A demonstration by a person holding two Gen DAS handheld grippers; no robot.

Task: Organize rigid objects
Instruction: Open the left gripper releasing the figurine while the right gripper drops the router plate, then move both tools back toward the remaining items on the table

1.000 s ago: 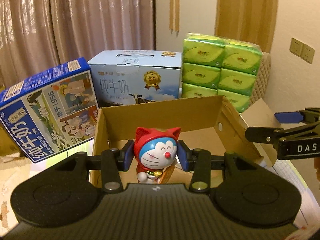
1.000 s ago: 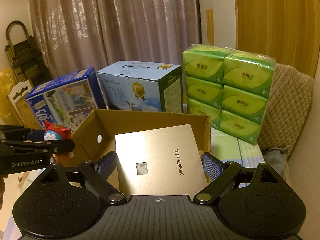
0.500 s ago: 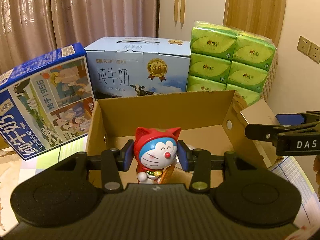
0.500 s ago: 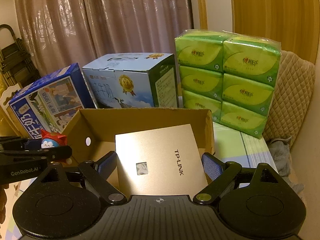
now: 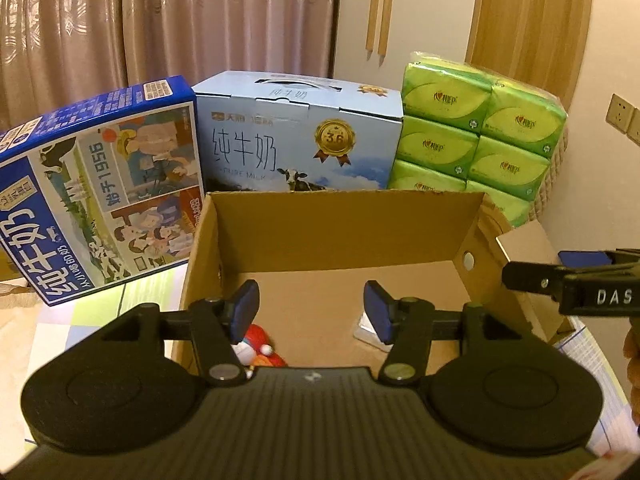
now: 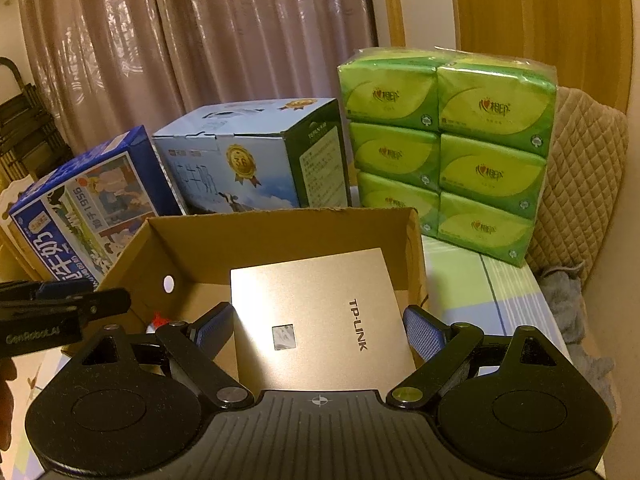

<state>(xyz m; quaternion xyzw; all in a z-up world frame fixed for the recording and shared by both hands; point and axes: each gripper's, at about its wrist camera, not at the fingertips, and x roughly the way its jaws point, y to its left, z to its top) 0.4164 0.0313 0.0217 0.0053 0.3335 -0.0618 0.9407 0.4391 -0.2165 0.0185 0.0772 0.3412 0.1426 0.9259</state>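
Okay, my left gripper [image 5: 312,312] has just been opening, nothing between its jaws; toy [image 5: 256,346] at seven o'clock below; right gripper [image 6: 320,326] clamps router [image 6: 316,320] over box [image 6: 280,224].

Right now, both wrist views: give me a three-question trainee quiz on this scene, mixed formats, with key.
1. True or false: the left hand-held gripper is clamped on the toy figure.
2. Multiple choice: what sits between the pads of the right hand-held gripper? A) a green tissue pack B) the gold TP-LINK box C) a milk carton
3. Fill in: the toy figure lies inside the ____ box.

Key
1. False. Its jaws have just been opening, and the figure lies on the box floor, beside the left pad.
2. B
3. cardboard
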